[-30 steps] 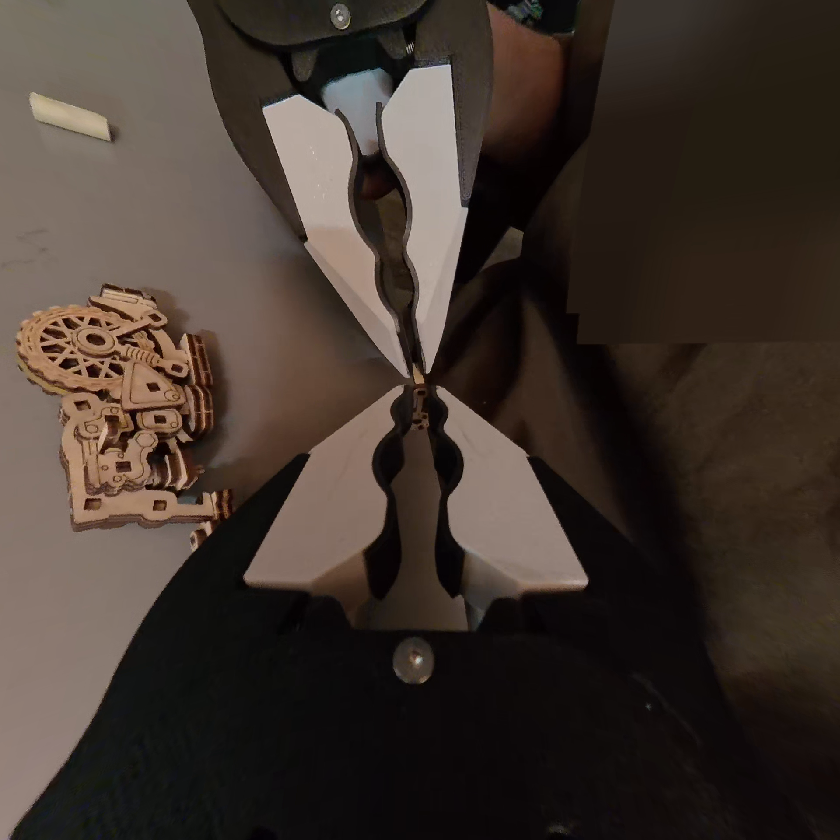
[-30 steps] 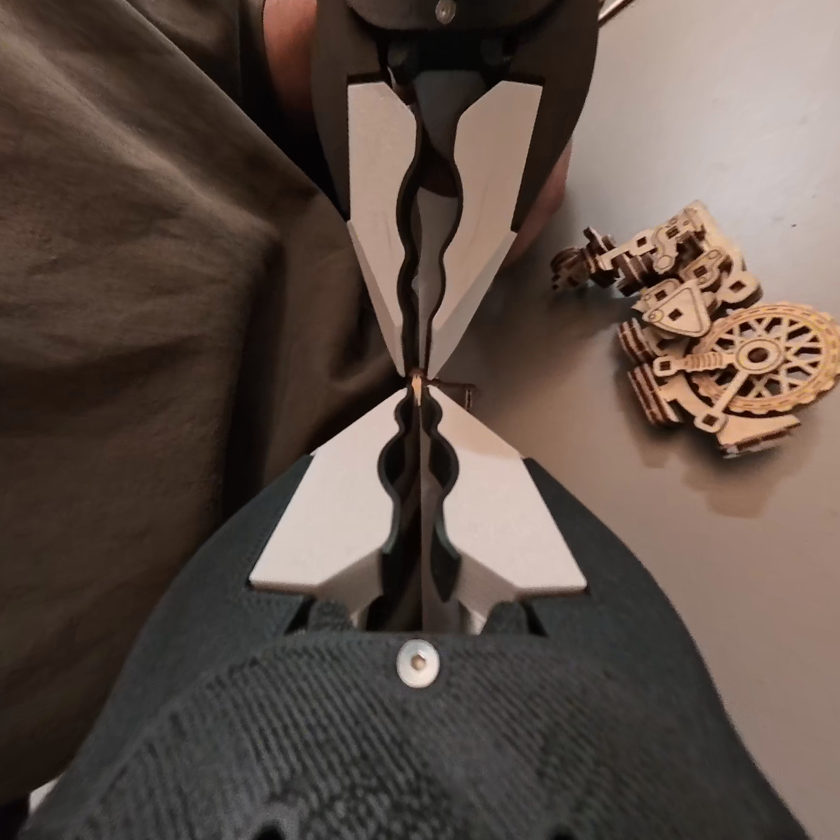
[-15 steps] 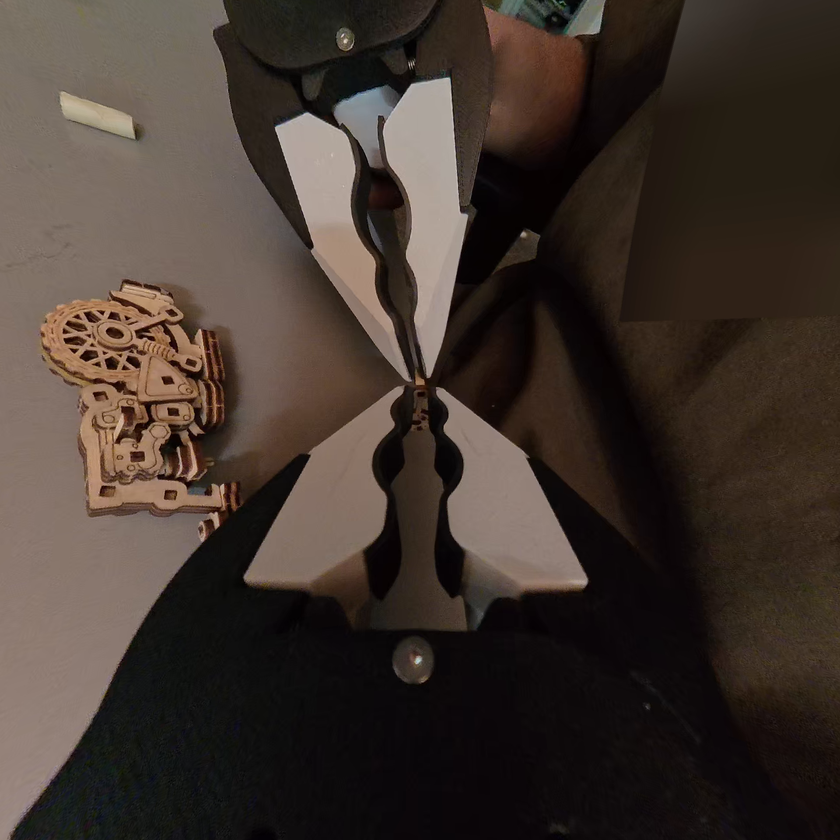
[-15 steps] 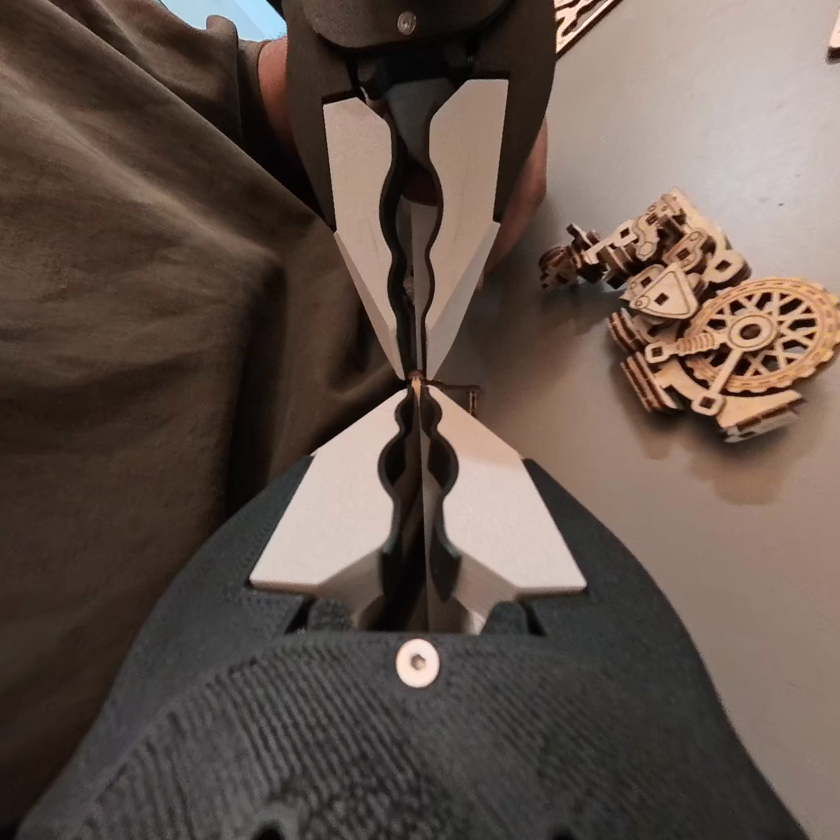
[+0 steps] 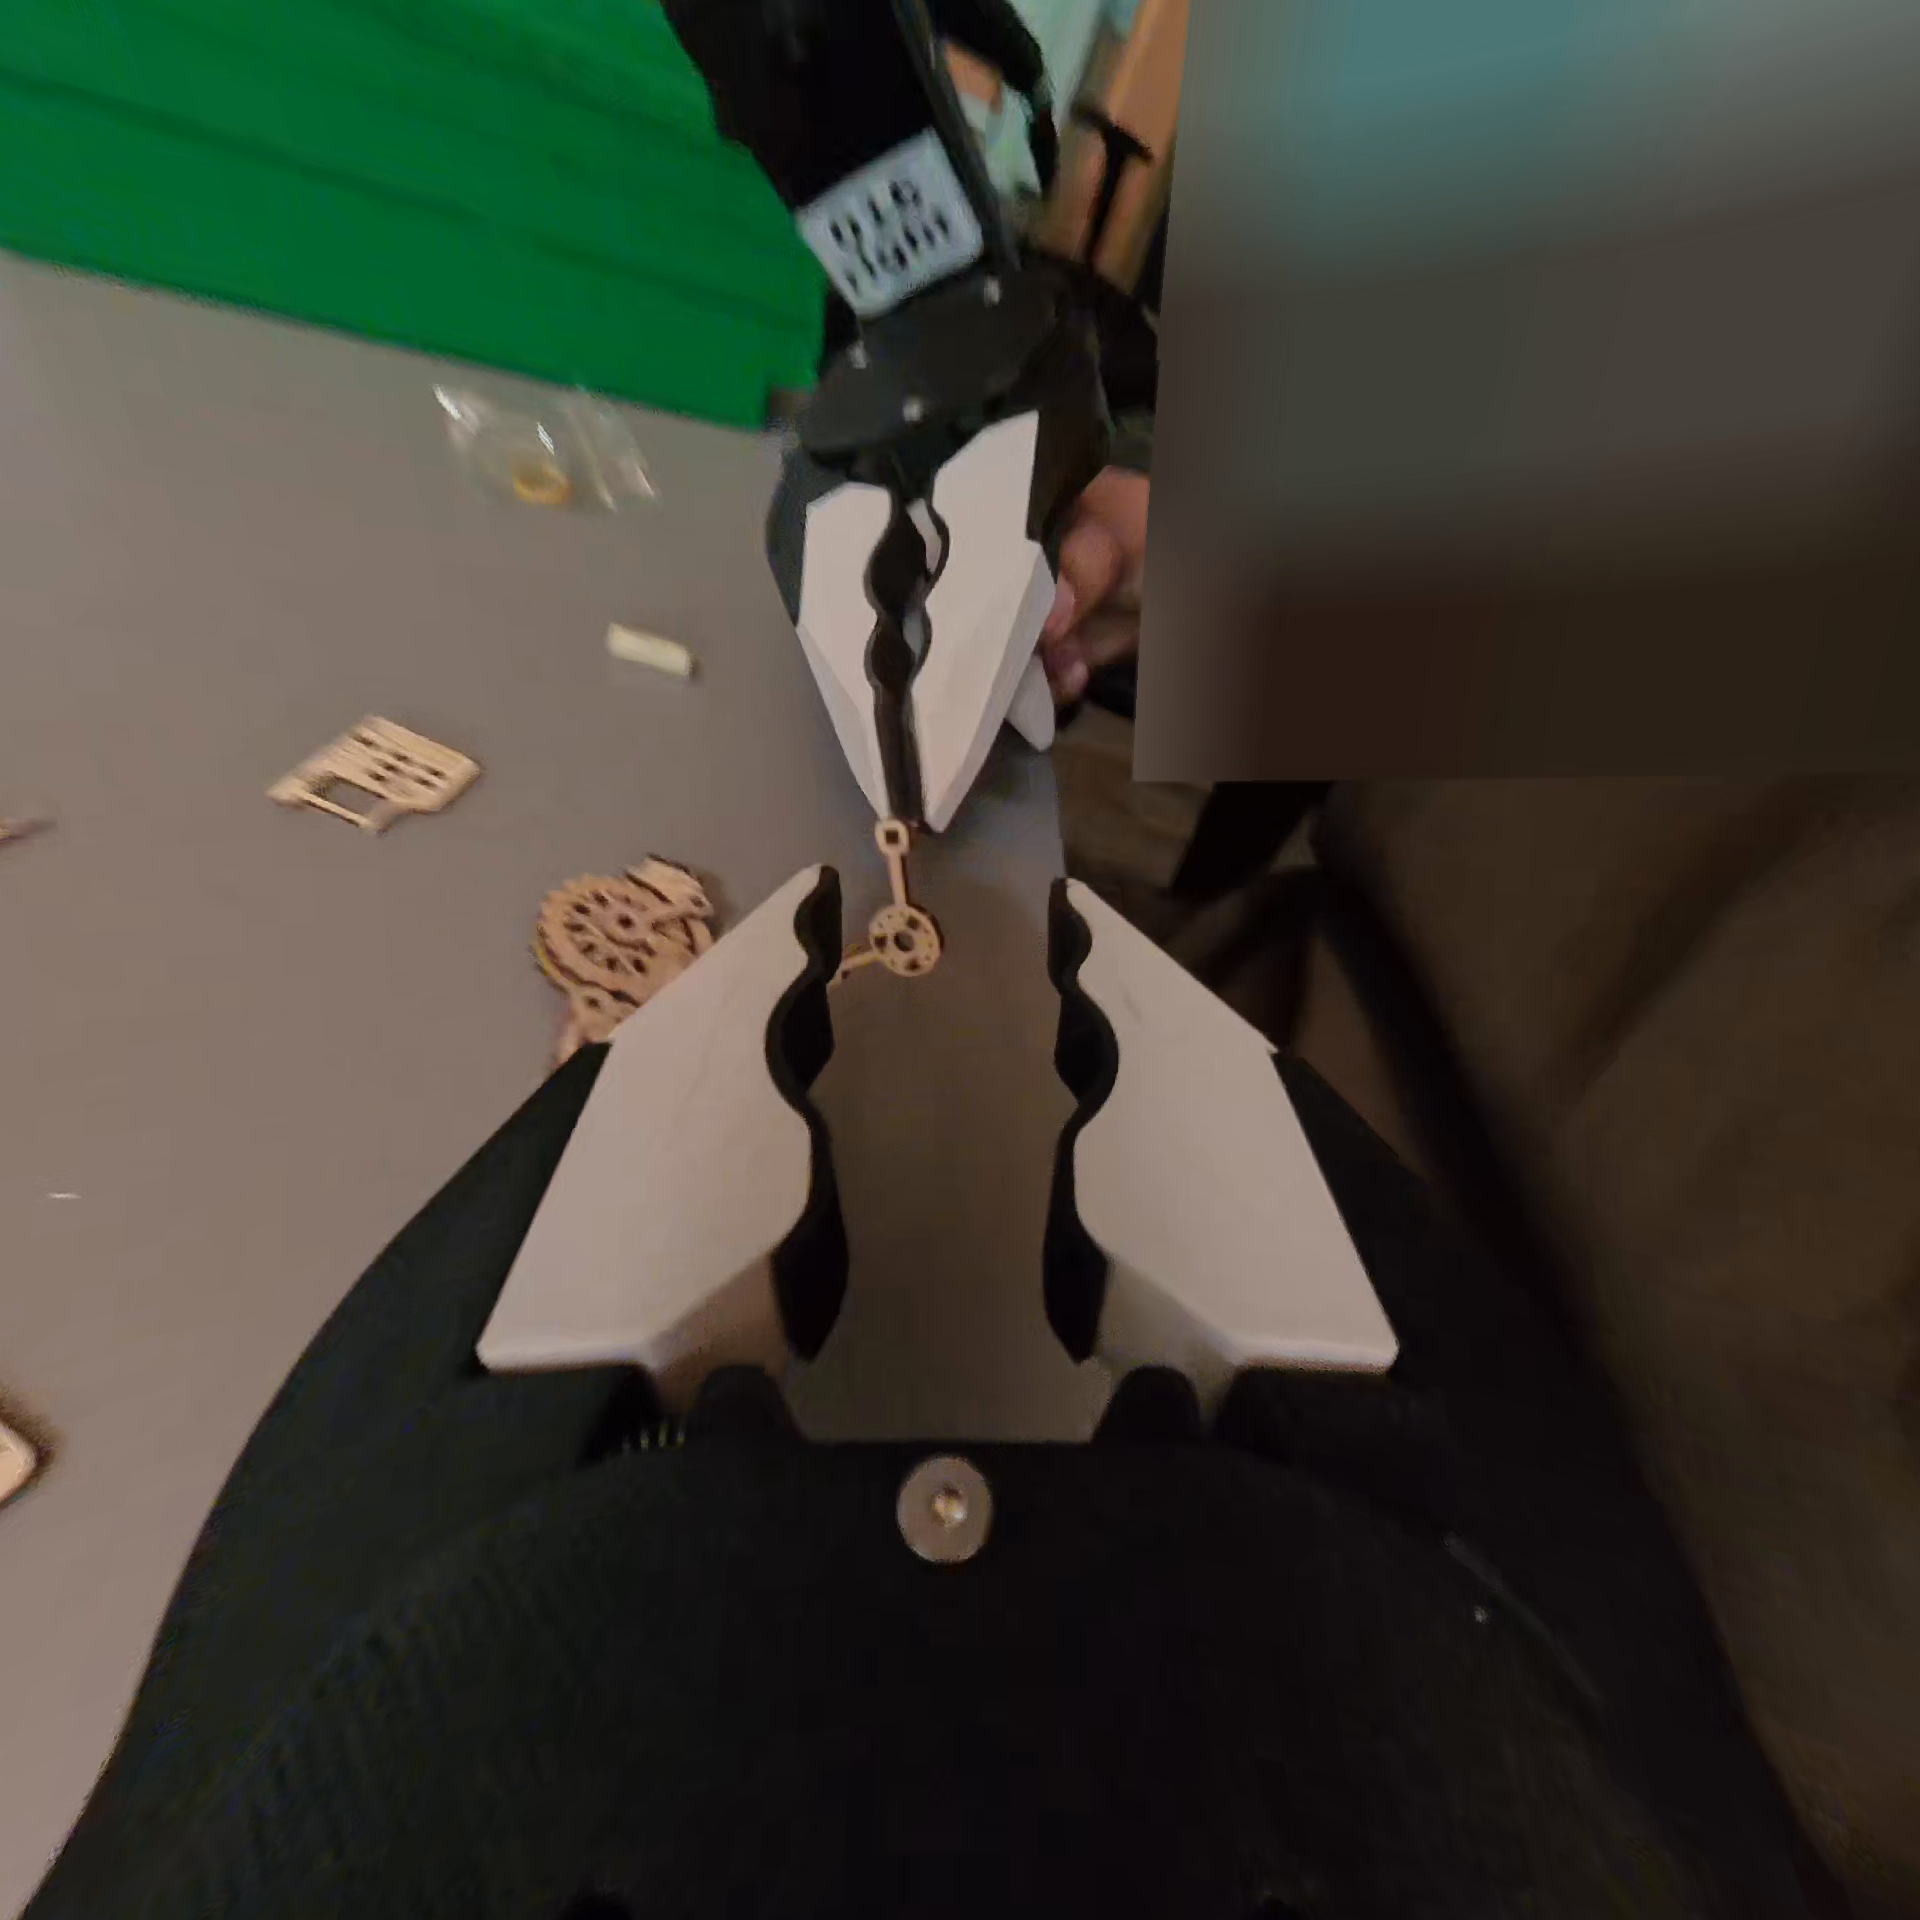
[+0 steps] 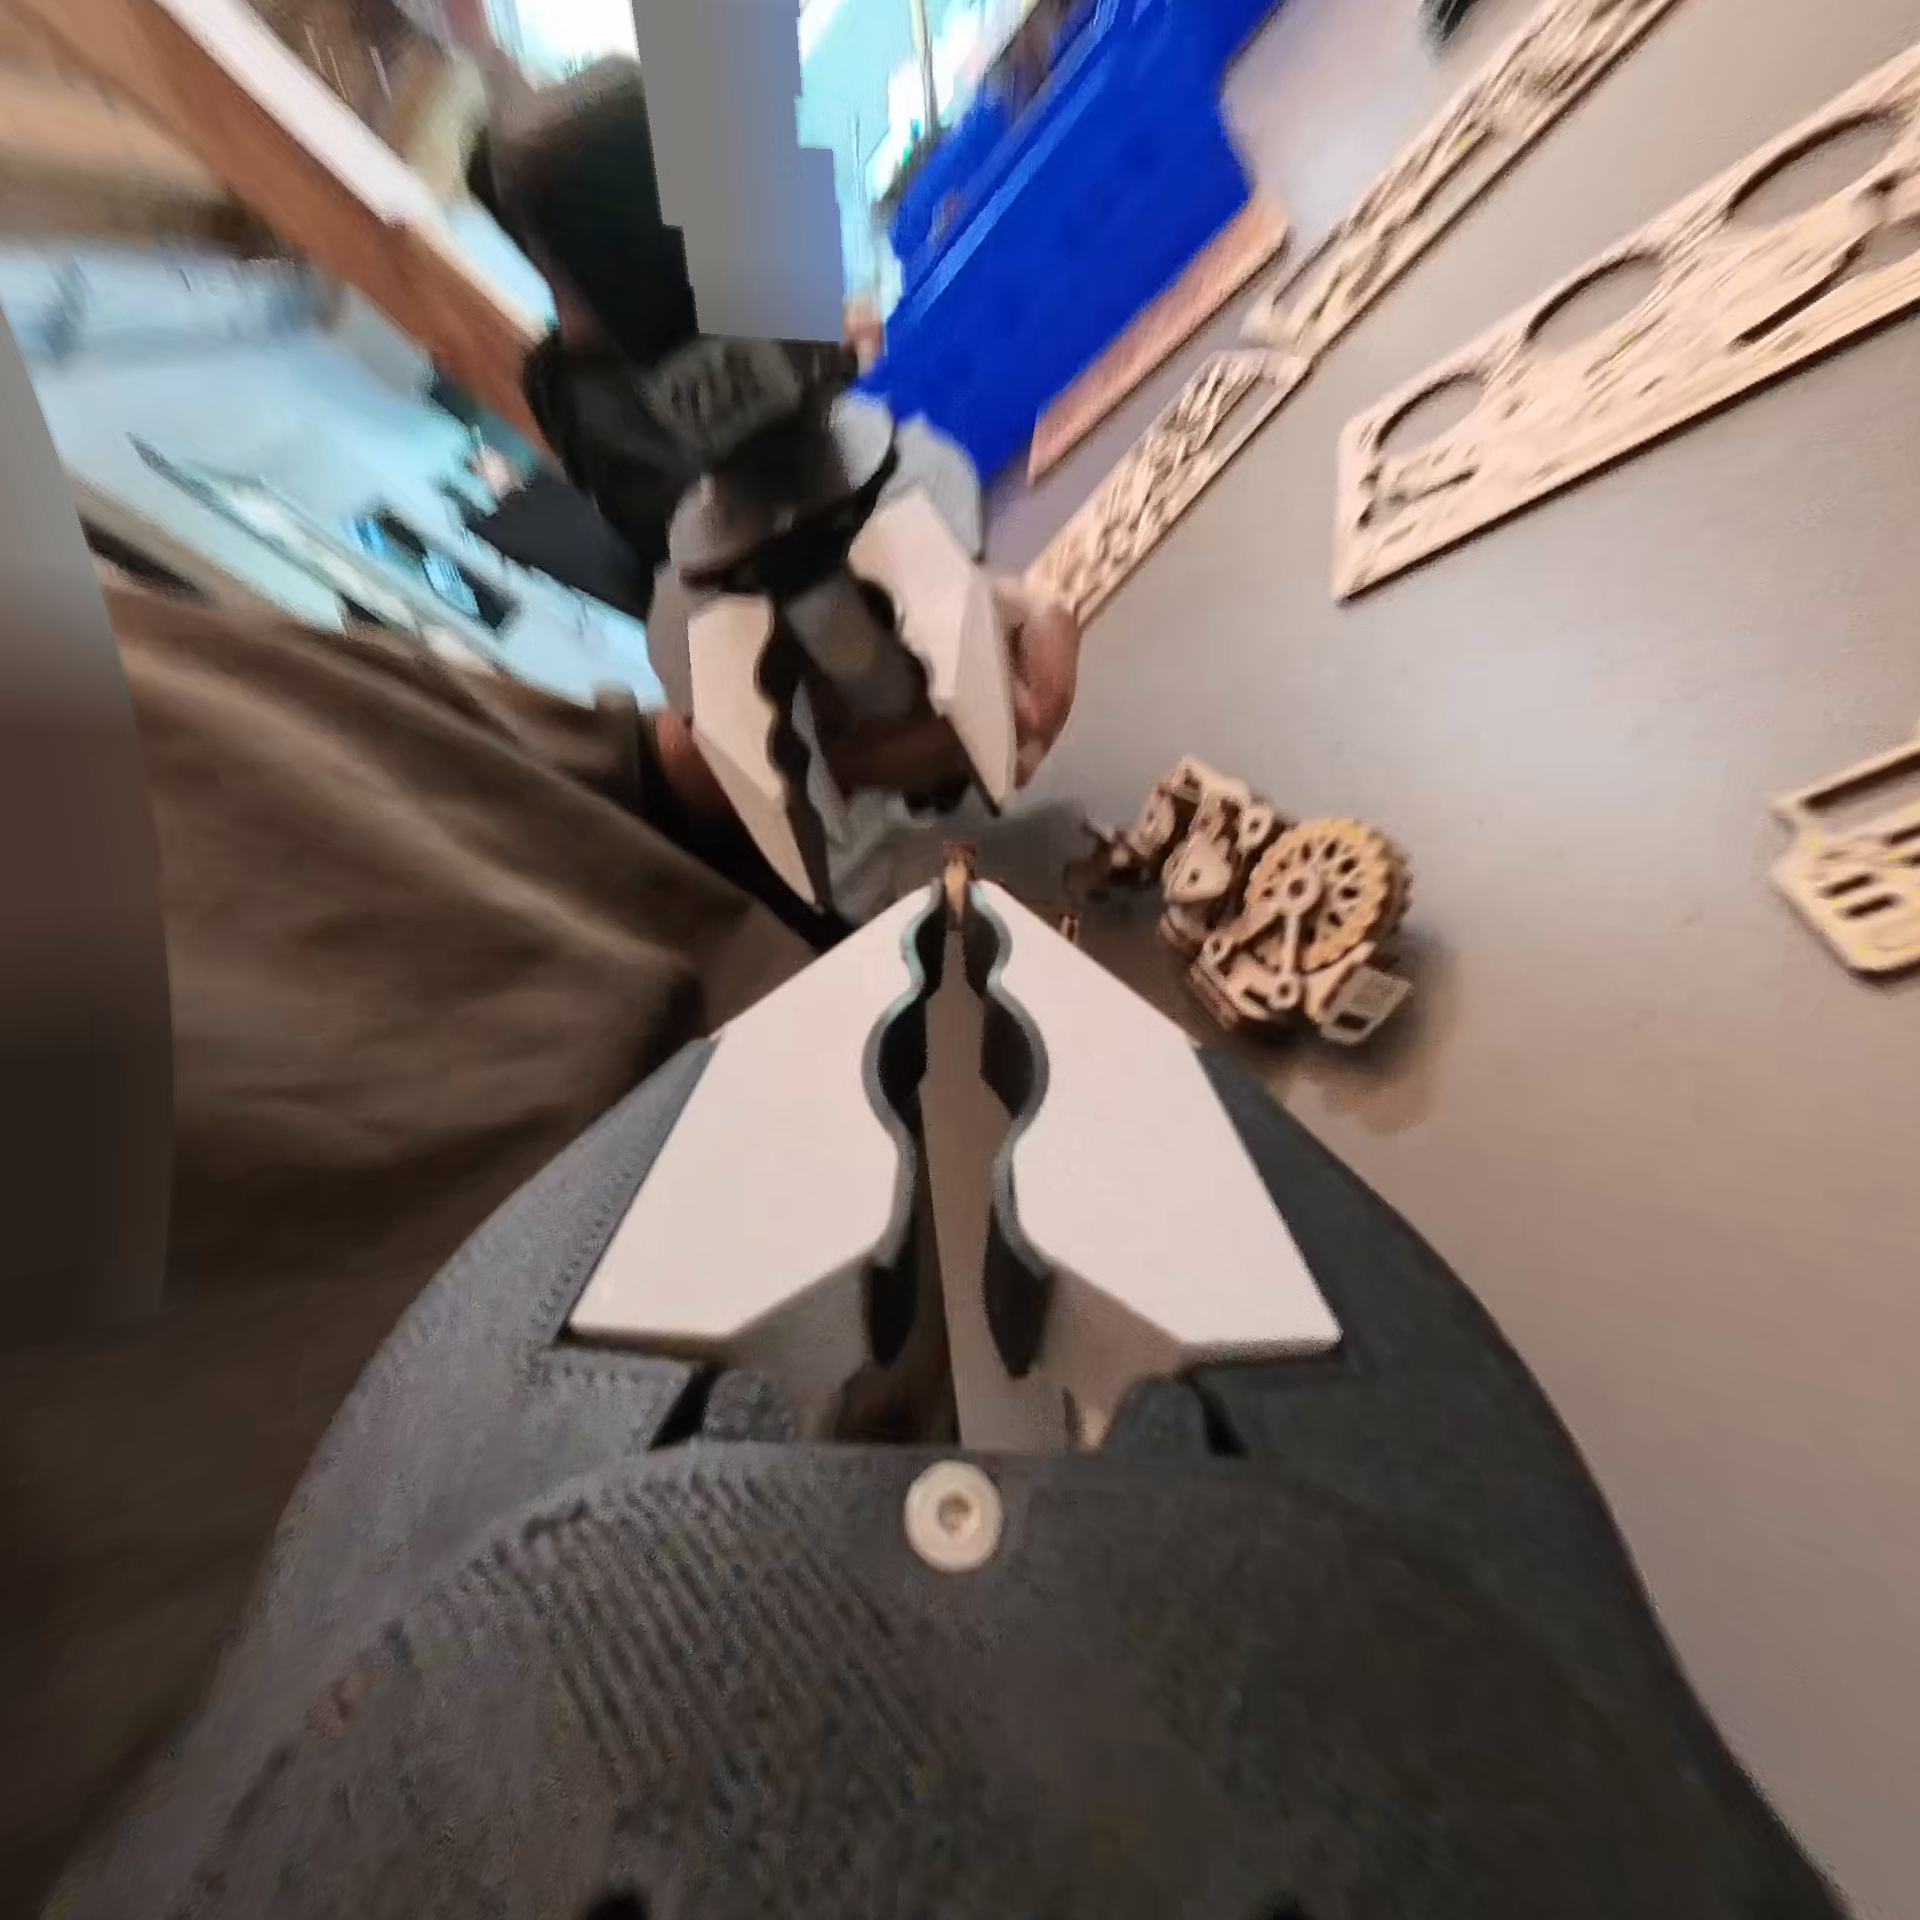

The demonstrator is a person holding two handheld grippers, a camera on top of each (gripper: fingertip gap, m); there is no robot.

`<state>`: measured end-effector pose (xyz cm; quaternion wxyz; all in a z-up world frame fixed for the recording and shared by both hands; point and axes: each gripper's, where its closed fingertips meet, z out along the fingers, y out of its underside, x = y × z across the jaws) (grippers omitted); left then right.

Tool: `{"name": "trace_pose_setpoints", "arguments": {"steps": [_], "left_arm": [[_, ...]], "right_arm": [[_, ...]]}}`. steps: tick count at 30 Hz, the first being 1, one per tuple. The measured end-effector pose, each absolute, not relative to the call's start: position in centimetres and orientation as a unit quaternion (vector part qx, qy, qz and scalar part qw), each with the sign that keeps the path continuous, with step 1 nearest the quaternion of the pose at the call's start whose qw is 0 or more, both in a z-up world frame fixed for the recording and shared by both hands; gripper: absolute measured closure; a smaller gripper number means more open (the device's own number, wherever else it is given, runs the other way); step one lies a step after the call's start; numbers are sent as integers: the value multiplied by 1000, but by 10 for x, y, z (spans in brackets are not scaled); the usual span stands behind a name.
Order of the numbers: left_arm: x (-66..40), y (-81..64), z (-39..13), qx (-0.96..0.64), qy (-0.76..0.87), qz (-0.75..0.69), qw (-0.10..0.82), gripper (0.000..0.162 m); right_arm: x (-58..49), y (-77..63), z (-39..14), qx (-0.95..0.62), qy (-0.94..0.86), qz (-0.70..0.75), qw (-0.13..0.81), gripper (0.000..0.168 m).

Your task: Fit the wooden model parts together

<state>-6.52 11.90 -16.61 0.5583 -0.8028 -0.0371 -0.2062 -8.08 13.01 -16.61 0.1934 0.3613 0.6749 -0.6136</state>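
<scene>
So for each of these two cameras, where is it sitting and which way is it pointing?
Left wrist view: on the open left tool, facing the right tool pinching a small wooden link piece; a hand behind it.
Right wrist view: on the shut right tool, facing the left tool; brown clothing beside it.
Both share the gear model on the grey table.

Looking like a hobby or craft workbench inside a shared workroom. Showing a plain grey tabletop (image 6: 1558, 831) along the right of the right wrist frame, strewn with laser-cut wooden sheets (image 6: 1621, 343) at upper right and a half-built gear model (image 6: 1288, 925) at mid right. Showing a loose wooden panel (image 5: 374, 771) at mid left of the left wrist frame, a small clear bag (image 5: 540, 457) above it, and green cloth (image 5: 364, 177) at upper left. Blurring into a blue block (image 6: 1049, 239) and pale shelving at the top of the right wrist frame.
</scene>
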Motion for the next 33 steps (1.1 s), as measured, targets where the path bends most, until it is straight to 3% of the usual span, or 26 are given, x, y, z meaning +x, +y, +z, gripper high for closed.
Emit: {"name": "trace_pose_setpoints", "arguments": {"steps": [4,8,25,26,29,31,33], "left_arm": [[-101,125,-155,-791,-69,-45,606,128],[-109,127,-161,-800,-35,86,593,135],[-112,127,-155,-783,-17,168,599,160],[-112,127,-155,-783,-18,167,599,160],[-114,126,-155,-783,-23,161,600,161],[-113,126,-156,-785,-27,143,602,160],[-105,126,-159,-791,-18,93,604,161]], "right_arm": [[-106,148,-150,422,575,-674,195,167],[-108,140,-151,441,547,-681,204,166],[-112,124,-148,478,481,-701,220,166],[-112,124,-148,477,483,-701,220,162],[-111,128,-140,449,494,-712,218,124],[-108,134,-134,410,535,-718,174,115],[-105,139,-140,354,628,-689,72,117]]}}
